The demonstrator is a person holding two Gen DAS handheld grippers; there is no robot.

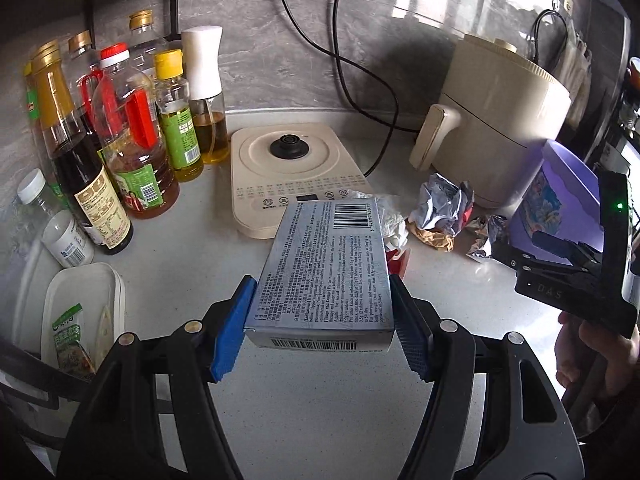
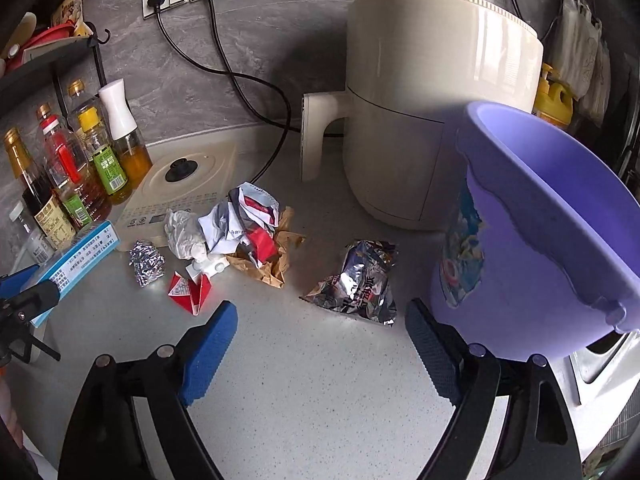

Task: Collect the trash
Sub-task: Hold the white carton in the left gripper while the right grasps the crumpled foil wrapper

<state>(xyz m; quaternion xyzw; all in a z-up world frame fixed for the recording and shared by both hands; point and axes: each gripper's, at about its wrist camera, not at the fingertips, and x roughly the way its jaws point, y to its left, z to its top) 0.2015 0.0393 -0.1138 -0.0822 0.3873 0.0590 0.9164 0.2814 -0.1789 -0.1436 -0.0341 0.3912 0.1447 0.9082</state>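
1. A printed medicine box [image 1: 320, 268] is being pinched across its short sides by the left tongs [image 1: 320, 320]; its long axis is running straight ahead of them, away from the wrist, and it is being held clear above the worktop [image 1: 320, 420]
2. The purple bin [image 2: 532, 216] is lying to the right of the carried box, past the litter and in front of the cream air fryer [image 2: 432, 92]; the box is judged to be needing carriage rightward over the litter and a release above the rim
3. The right tongs [image 2: 320, 344] are being held spread with nothing between them, hovering over bare worktop; the bin is standing just beside their right finger, so the right hand is the nearer to it
4. A foil snack bag [image 2: 356, 280] is lying just ahead of the right tongs, its long axis slanting slightly; it is judged the nearest loose piece for that hand
5. Further left, a heap of crumpled paper and brown wrapper [image 2: 252, 236], a white tissue wad [image 2: 182, 232], a small foil ball [image 2: 147, 262] and a red carton scrap [image 2: 190, 290] are being left on the worktop
6. The bin's inside is being shown only along its upper wall; whether anything is lying in it cannot be told
7. Oil and sauce bottles [image 1: 120, 132] and a kettle base [image 1: 292, 176] are standing behind, well apart from the bin
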